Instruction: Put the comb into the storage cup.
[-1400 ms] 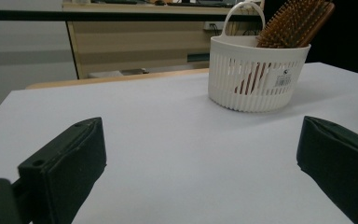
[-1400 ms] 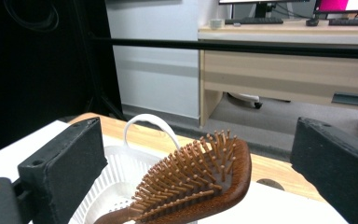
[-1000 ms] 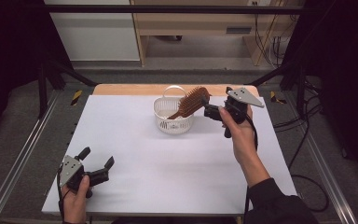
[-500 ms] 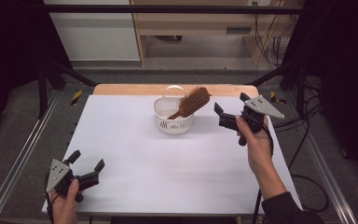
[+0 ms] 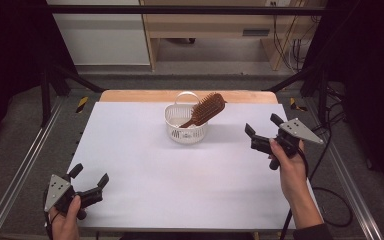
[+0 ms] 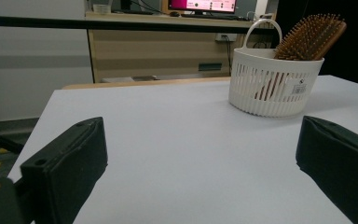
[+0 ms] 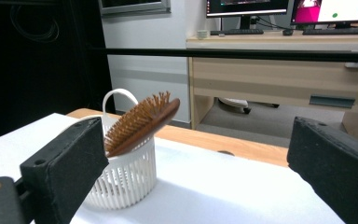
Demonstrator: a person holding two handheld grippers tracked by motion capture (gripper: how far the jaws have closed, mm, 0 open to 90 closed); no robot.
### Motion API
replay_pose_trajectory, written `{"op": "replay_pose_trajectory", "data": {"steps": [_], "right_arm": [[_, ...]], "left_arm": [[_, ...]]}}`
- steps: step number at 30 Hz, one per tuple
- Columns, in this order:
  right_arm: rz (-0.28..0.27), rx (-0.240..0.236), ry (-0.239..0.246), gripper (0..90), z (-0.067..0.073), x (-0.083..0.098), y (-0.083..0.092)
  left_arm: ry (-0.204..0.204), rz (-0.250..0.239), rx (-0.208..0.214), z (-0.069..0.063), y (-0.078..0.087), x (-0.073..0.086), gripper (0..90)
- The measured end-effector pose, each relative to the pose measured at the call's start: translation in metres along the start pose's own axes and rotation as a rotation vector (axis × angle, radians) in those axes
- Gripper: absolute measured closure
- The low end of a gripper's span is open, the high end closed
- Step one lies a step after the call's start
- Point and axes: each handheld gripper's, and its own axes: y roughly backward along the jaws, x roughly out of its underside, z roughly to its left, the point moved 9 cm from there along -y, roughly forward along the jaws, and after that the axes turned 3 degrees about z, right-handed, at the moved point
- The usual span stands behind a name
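Observation:
A brown wooden hairbrush (image 5: 207, 107) (image 6: 310, 37) (image 7: 142, 122) stands handle-down in a small white slatted basket (image 5: 185, 131) (image 6: 272, 84) (image 7: 123, 179) near the table's far middle, its bristled head leaning out over the right rim. My right gripper (image 5: 261, 131) hovers open to the right of the basket, apart from it, jaws wide with nothing between them. At the front left corner my left gripper (image 5: 88, 174) is open and empty, low over the white table (image 5: 180, 170).
A wooden strip (image 5: 130, 95) runs along the table's far edge. Metal frame rails (image 5: 25, 165) flank both sides. Beyond the table stand a desk with monitors (image 7: 331, 11) and cabinets (image 5: 100, 35). A cable (image 5: 330, 200) trails off the right side.
My right gripper let go of the hairbrush, leaving it in the basket, and drew back to the right and toward me. My left gripper slid nearer the front left corner.

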Motion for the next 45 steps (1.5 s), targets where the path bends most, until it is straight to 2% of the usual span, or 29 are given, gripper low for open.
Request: {"op": "replay_pose_trajectory", "data": {"steps": [4,6,15,23,33,45], "right_arm": [[-0.002,0.029,-0.012,5.0,-0.009,0.01,0.008],[-0.003,0.028,-0.027,4.7,-0.013,0.015,0.012],[-0.016,0.06,0.001,3.6,-0.032,0.033,0.035],[-0.019,0.064,0.019,3.0,-0.044,0.051,0.054],[0.002,0.068,0.017,2.1,-0.05,0.078,0.067],[0.022,0.013,0.046,2.2,-0.036,0.098,0.067]], "left_arm": [[0.001,-0.003,-0.008,0.002,0.001,0.001,2.1],[-0.006,-0.002,-0.007,0.002,0.0,0.001,2.0],[-0.008,0.003,-0.008,0.002,0.0,0.003,2.0],[-0.011,-0.005,0.0,0.001,0.0,0.002,2.1],[-0.009,-0.012,-0.002,0.001,0.0,0.001,2.0],[-0.034,-0.033,0.027,-0.007,0.0,-0.003,1.8]]}}
